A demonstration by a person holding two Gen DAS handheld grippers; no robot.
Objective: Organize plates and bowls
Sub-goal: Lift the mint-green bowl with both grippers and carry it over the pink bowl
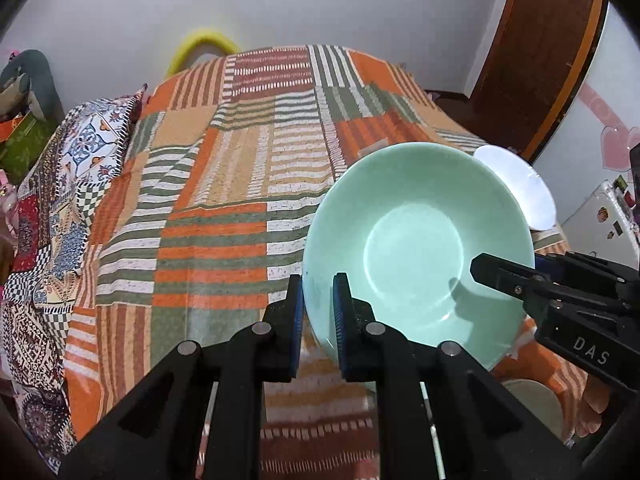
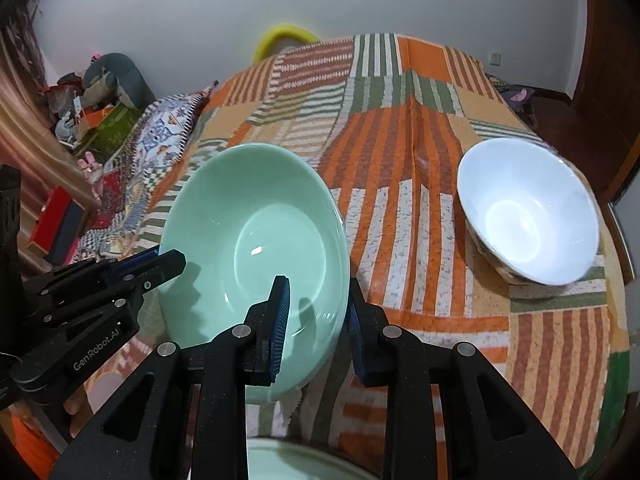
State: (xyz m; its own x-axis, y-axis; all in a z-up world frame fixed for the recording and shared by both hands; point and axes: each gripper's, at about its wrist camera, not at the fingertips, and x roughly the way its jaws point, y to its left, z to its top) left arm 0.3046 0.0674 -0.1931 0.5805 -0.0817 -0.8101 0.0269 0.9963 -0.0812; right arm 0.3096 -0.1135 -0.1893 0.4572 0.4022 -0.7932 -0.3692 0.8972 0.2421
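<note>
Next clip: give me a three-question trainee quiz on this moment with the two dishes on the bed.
1. True or false: both grippers have their jaws around the rim of the green plate.
2. Which dish stands free on the striped blanket? A) white bowl B) green plate C) neither
3. Fill in: the green plate is held ____ (level / tilted).

Key:
1. True: the left gripper takes its left edge, the right gripper its right edge.
2. A
3. tilted
</note>
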